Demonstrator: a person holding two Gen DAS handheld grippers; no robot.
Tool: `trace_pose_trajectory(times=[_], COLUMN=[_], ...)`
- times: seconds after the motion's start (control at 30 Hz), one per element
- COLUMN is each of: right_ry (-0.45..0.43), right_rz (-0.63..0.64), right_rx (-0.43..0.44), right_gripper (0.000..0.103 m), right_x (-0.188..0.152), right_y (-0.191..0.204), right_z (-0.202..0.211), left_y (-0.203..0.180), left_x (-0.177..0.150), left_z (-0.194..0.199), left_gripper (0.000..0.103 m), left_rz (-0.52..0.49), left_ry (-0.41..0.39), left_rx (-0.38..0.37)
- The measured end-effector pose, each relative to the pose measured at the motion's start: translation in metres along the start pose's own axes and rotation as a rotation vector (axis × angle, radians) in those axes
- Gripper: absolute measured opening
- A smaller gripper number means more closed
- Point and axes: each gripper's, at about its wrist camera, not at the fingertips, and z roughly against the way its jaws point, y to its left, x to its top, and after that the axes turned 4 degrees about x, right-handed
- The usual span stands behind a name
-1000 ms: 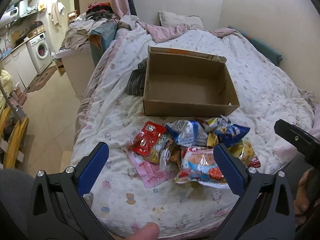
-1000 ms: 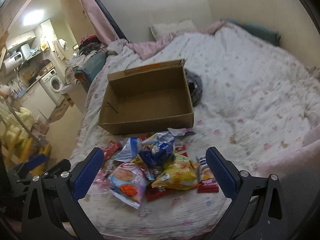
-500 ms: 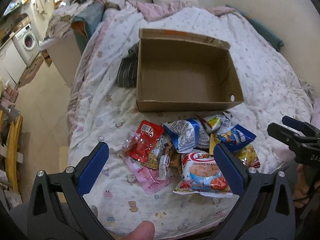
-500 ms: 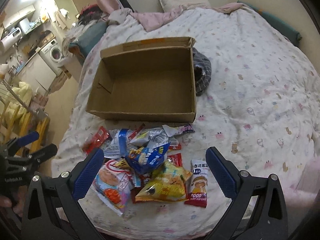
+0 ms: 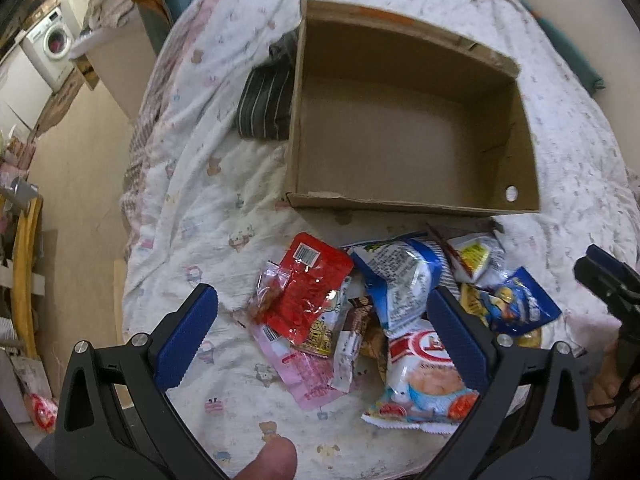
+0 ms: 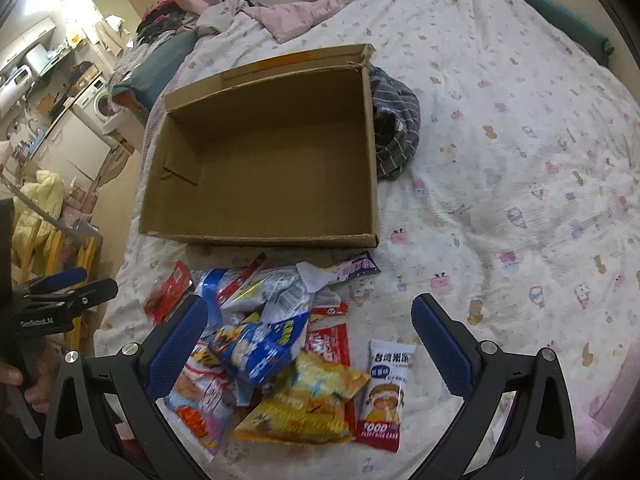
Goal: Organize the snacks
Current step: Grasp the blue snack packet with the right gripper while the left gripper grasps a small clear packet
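An empty brown cardboard box lies on the bed. A pile of snack packets sits just in front of it: a red packet, a blue-and-white bag, a pink sachet, a blue bag, a yellow bag and a white rice-cake stick. My left gripper hovers open above the red and pink packets. My right gripper hovers open above the blue and yellow bags. Neither holds anything.
A dark striped cloth lies against the box's far side. The patterned bedspread stretches to the right. The bed's edge drops to the floor on the left, with a washing machine beyond.
Both grippers have moved forward and tilted down over the bed, so the box and the snack pile appear closer. Both remain open and empty.
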Motion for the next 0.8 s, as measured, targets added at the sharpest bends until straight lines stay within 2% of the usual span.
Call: trace_pose_trajectory(times=[0.17,0.23,0.3,0.37,0.43,0.53,0.57,0.63,0.73,0.8], right_ry=[0.06,0.058,0.045,0.045,0.056,0.065,0.065,0.062,0.056,0.06], right_rz=[-0.124,-0.136,-0.14,-0.153,-0.165,-0.17,-0.169,-0.168,-0.177,-0.183], right_rx=[0.036,0.049,0.046,0.05,0.054,0.055,0.057,0.055,0.06,0.063], right_gripper=[0.103,0.103,0.103,0.103,0.103,0.103,0.103,0.103,0.103,0.103], right_x=[0.0,0.004,0.006,0.007,0.007,0.008,0.009,0.009,0.01,0.01], right_y=[-0.025,-0.028,-0.03,-0.031,-0.032,-0.033,-0.033,-0.034,-0.035,-0.035], right_z=[-0.023,-0.025,-0.024,-0.025,-0.027,-0.029,-0.029,-0.029,-0.028,-0.029], left_y=[0.003,0.005,0.007,0.013,0.018,0.02,0.02,0.02,0.014,0.006], left_x=[0.008,0.011,0.017,0.02,0.02,0.018,0.018,0.02,0.028,0.034], left_z=[-0.029,-0.04,-0.055,-0.074,-0.09,-0.108,-0.111,-0.108,-0.093,-0.091], left_gripper=[0.103,0.103,0.103,0.103,0.102,0.095,0.089,0.085,0.085,0.085], left_rz=[-0.005,-0.002,-0.023,-0.035,-0.03,-0.054,-0.06,-0.056,-0.082,-0.121], left_ry=[0.067,0.088,0.105,0.161,0.215,0.268,0.275,0.26,0.202,0.208], left_rx=[0.008,-0.008,0.018,0.039,0.021,0.014,0.004,-0.029,-0.072,-0.104])
